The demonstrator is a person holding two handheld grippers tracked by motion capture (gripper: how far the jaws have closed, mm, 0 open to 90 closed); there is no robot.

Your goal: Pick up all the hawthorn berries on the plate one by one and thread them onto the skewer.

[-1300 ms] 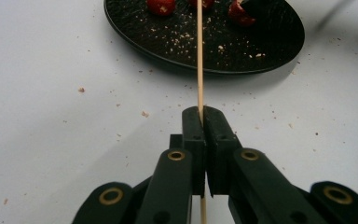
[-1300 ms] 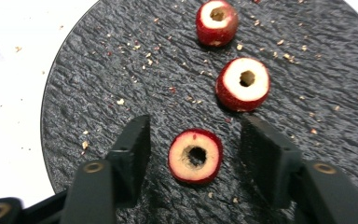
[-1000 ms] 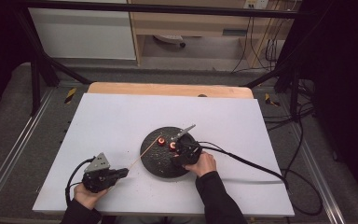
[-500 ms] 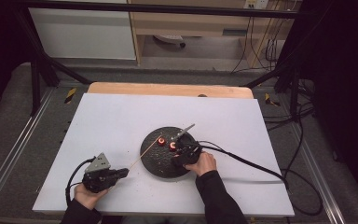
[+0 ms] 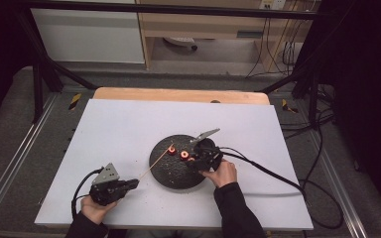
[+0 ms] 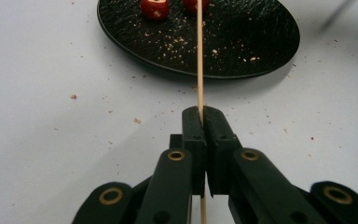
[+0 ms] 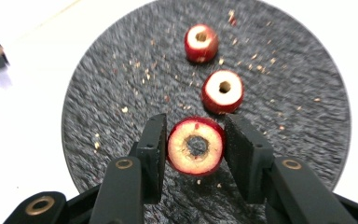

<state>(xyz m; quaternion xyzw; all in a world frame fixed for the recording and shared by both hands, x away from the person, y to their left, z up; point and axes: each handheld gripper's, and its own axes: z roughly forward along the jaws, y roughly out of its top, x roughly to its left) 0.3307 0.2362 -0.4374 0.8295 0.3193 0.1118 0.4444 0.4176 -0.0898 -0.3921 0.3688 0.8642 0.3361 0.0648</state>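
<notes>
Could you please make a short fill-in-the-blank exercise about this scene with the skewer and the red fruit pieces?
1. The left gripper is shut on a thin wooden ____.
2. The right gripper is shut on a cored red fruit piece above the round ____ plate.
3. On that plate lie ____ more cored fruit pieces.
4. The plate rests on a ____ table top.

Missing words: skewer; black; two; white
</notes>
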